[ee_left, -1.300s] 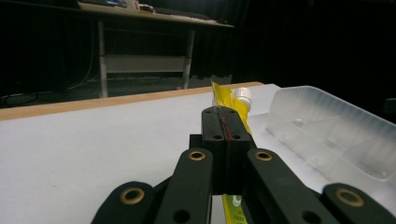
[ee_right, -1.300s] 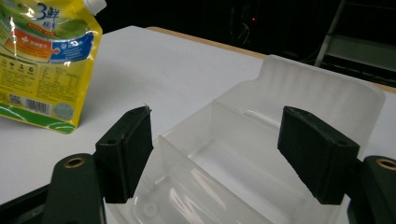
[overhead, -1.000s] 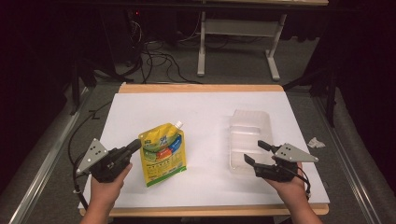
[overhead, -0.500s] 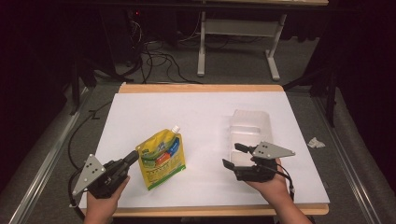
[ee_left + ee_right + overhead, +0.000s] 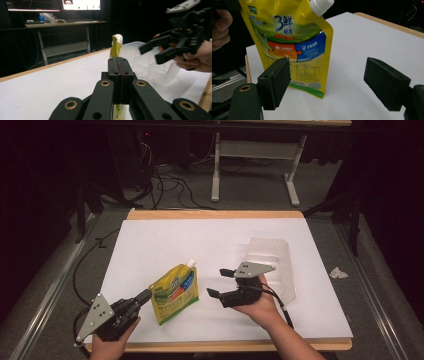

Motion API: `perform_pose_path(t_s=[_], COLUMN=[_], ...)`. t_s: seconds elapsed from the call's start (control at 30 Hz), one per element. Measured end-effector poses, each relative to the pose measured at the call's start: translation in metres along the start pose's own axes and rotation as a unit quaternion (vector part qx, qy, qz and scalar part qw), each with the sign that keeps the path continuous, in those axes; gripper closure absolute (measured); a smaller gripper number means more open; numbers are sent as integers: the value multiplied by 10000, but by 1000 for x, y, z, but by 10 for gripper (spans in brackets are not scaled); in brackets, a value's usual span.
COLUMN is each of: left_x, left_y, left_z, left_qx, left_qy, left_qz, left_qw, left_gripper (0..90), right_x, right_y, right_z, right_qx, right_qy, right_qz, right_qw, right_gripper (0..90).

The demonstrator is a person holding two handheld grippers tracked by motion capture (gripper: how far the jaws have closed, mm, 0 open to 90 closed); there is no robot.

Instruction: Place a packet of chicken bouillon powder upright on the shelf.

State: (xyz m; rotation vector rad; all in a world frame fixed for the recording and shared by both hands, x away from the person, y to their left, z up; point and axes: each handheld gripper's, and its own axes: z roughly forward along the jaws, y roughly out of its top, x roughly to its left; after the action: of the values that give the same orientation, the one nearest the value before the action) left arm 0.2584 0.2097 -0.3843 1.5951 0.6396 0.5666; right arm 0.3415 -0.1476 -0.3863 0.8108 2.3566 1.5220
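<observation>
Since 0.5 s ago: pouch (image 5: 175, 291) raised upright, right gripper (image 5: 219, 283) shifted toward it | left gripper (image 5: 145, 296) at table's 7 o'clock, jaws clamped on pouch edge | right gripper jaws wide apart, holding nothing, pouch at its 9 o'clock | right gripper view: pouch label, white cap (image 5: 321, 5) | left gripper view: clear tray (image 5: 150, 67) behind.

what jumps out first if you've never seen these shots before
The bright yellow spouted pouch grabs the eye first, standing near the front of the white table with its edge clamped in the left hand-held gripper. Just to its right, the right hand-held gripper is held with its jaws wide open, facing the pouch. Behind that hand a clear plastic tray lies on the table's right side.
</observation>
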Motion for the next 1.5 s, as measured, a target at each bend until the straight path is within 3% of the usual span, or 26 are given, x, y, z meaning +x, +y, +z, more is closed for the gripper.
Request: perform_pose_path(t_s=[0.2, 0.43, 0.6, 0.93, 1.1, 1.13, 1.17, 1.2, 1.23, 1.27, 1.33, 1.5], left_x=[-9, -14, -14, -10, -9, -8, -7, -7, -7, -6, -6, 0], left_y=[-1, -2, -2, -2, -2, -3, -3, -3, -3, -3, -3, -5], left_z=[-5, -8, -7, -8, -9, -9, -9, -9, -9, -9, -9, -9], left_qx=[25, 48, 48, 56, 52, 57, 67, 61, 63, 72, 74, 110], left_qy=[-123, -221, -235, -213, -99, -83, -68, -56, -44, -33, -6, 150], left_qz=[120, 196, 191, 123, 88, 81, 70, 57, 45, 36, 22, -63], left_qw=[9998, 9996, 9995, 9997, 9999, 9999, 9999, 9999, 10000, 10000, 10000, 9998], left_gripper=[900, 900, 900, 900, 900, 900, 900, 900, 900, 900, 900, 900], right_x=[2, 2, 1, 7, 6, 4, 4, 2, 1, 1, -2, -3], right_y=[12, 19, 25, 25, 22, 20, 20, 18, 16, 16, 13, 11], right_z=[29, 47, 67, 79, 73, 69, 69, 65, 63, 63, 58, 54], right_qx=[64, -48, 96, 250, 220, 163, 163, 134, 113, 113, 87, 139], right_qy=[341, 625, 866, 1155, 1114, 1125, 1125, 1126, 1147, 1147, 1234, 1378], right_qz=[-29, 0, 22, -163, -211, -234, -234, -204, -213, -213, -225, -349], right_qw=[9994, 9980, 9962, 9929, 9933, 9932, 9932, 9933, 9931, 9931, 9921, 9898], right_gripper=[176, 161, 169, 226, 320, 384, 384, 483, 526, 526, 617, 716])
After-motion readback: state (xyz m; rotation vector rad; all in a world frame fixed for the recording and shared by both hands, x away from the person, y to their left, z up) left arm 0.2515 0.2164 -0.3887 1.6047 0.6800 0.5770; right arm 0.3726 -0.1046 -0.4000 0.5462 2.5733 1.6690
